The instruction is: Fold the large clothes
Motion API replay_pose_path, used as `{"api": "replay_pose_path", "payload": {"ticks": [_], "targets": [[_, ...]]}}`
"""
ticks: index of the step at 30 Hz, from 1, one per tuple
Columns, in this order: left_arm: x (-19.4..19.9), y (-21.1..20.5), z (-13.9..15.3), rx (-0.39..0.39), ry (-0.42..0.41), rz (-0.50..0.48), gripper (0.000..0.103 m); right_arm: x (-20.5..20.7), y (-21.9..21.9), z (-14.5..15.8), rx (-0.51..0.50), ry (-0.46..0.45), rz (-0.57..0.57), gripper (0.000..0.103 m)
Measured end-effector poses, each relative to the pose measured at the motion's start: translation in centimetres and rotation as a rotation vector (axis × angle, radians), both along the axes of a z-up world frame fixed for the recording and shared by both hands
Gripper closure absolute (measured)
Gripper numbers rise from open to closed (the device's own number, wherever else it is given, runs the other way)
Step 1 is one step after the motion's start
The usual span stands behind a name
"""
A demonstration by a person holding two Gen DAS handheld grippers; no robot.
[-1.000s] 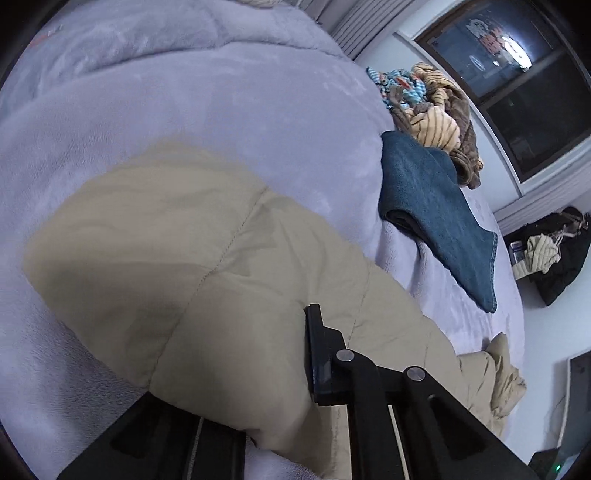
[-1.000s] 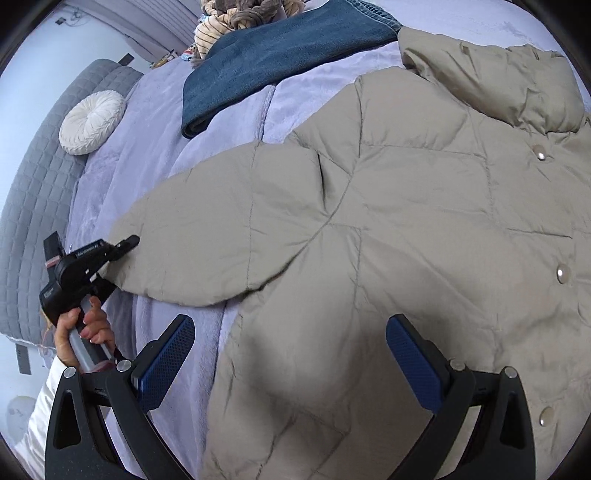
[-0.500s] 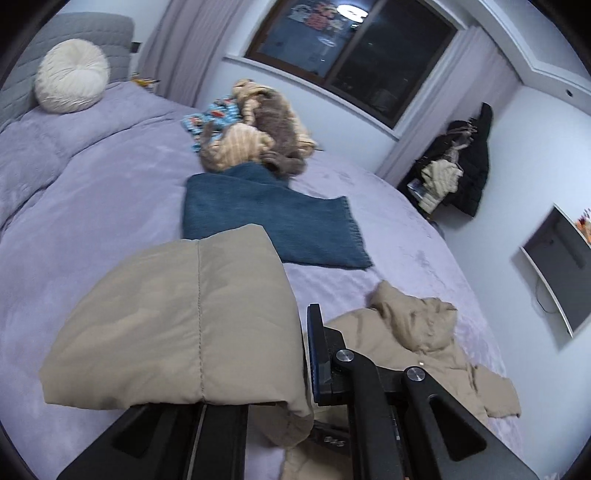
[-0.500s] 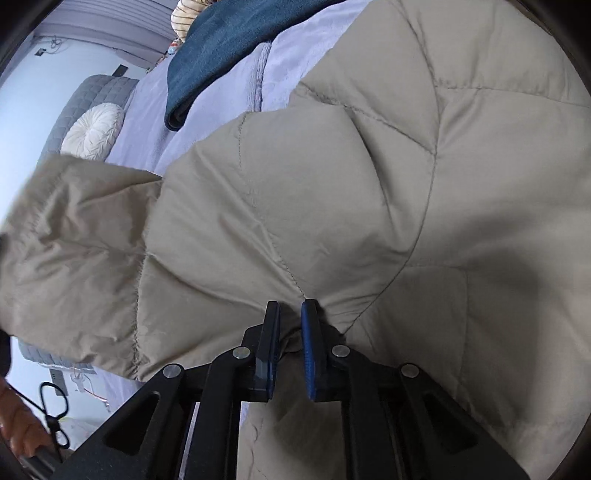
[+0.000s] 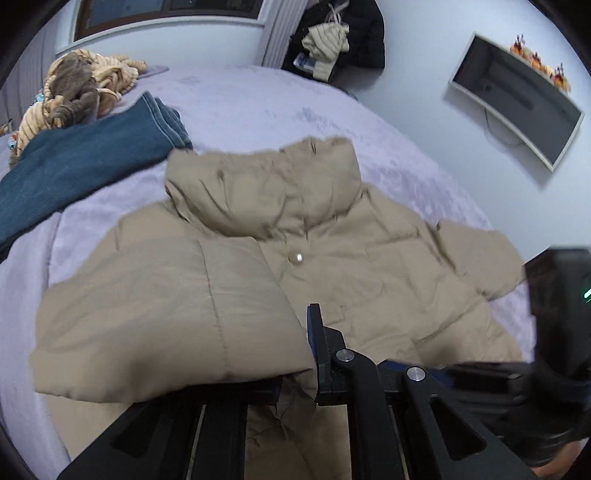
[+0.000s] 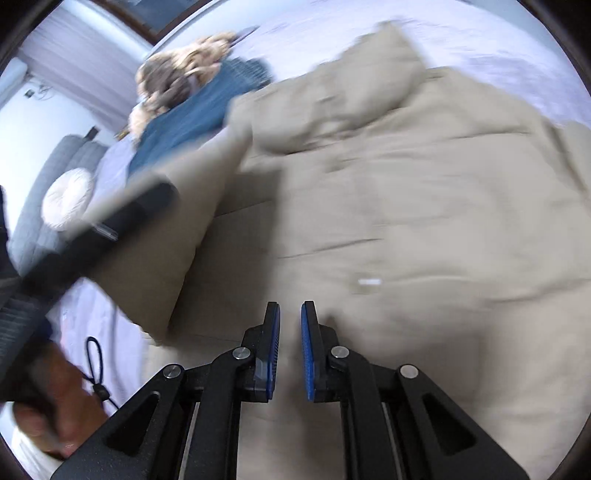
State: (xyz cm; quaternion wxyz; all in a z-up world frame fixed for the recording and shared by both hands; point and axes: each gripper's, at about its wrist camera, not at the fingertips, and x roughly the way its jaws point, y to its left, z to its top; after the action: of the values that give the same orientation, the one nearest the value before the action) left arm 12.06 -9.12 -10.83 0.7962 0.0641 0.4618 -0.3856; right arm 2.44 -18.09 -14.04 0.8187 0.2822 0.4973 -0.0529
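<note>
A beige puffer jacket (image 5: 369,266) lies front up on the lilac bed (image 5: 280,103), collar toward the far side. My left gripper (image 5: 295,369) is shut on the jacket's sleeve (image 5: 166,317) and holds it over the jacket's front. In the right wrist view the jacket (image 6: 424,221) fills most of the frame and is blurred. My right gripper (image 6: 290,354) is nearly closed with a narrow gap, just above the jacket's body; no fabric shows between the blue pads (image 6: 307,362). The left gripper (image 6: 110,236) crosses that view at the left with the sleeve (image 6: 192,243).
Folded blue jeans (image 5: 74,166) and a pile of striped and brown clothes (image 5: 74,92) lie on the bed's far left. A wall screen (image 5: 517,103) and hanging dark coat (image 5: 343,33) are beyond the bed. A round white cushion (image 6: 66,203) rests by the grey headboard.
My left gripper has carried the sleeve up and across over the jacket's front. My right gripper closed from wide open onto the jacket, then lifted off slightly.
</note>
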Motion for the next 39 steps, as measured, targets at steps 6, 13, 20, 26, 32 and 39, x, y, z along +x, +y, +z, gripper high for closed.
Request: {"api": "replay_pose_path", "payload": {"ticks": [6,13,20,26,32,39], "targets": [[-1.9,-1.2,-4.1,0.149,-0.030,-0.002,0.090,-4.0,-5.4,-0.7,0.033,0.045,-0.092,0.091],[-1.8,1.4,-2.6,0.131,-0.061,0.045,0.012,-1.7,-6.0,-1.1,0.063,0.045,-0.067,0.088],[0.7,9.5,0.0,0.078,-0.047,0.164,0.012,-0.4,-3.9,1.0,-0.013,0.006,0.040,0.040],[7.7,20.6,-4.0,-0.043,0.227,0.441,0.012,2.9,3.5,3.8,-0.324,-0.059,0.287,0.021],[11.0,23.3,-10.1,-0.302,0.559,0.479,0.012,6.0,13.4,1.6,-0.695,-0.053,0.549,0.021],[10.2,20.8,-8.1,-0.240,0.420,0.446,0.083,9.7,12.5,0.6,-0.766,-0.041,0.436,0.042]]}}
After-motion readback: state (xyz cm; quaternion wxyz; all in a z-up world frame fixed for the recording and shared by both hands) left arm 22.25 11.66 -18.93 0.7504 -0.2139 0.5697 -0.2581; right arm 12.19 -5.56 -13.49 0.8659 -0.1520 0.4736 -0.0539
